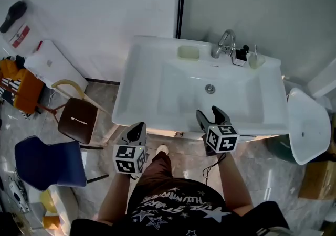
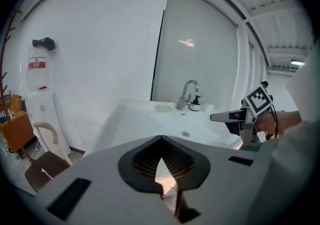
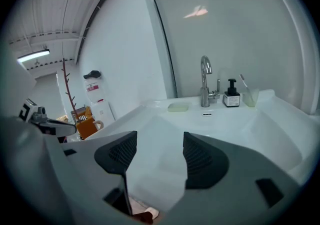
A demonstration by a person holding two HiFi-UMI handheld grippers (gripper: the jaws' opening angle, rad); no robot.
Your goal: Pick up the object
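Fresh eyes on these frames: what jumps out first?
The big white sink fills the middle of the head view, with a chrome faucet and a pale soap bar on its back rim. At its near edge the person holds the left gripper, jaws together, and the right gripper, jaws apart, both empty.

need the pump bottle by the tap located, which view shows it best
The right gripper view: the pump bottle stands large, sharp and unblocked just right of the faucet on the sink's back ledge. The head view shows it small, from above; the left gripper view shows only a tiny dark shape there.
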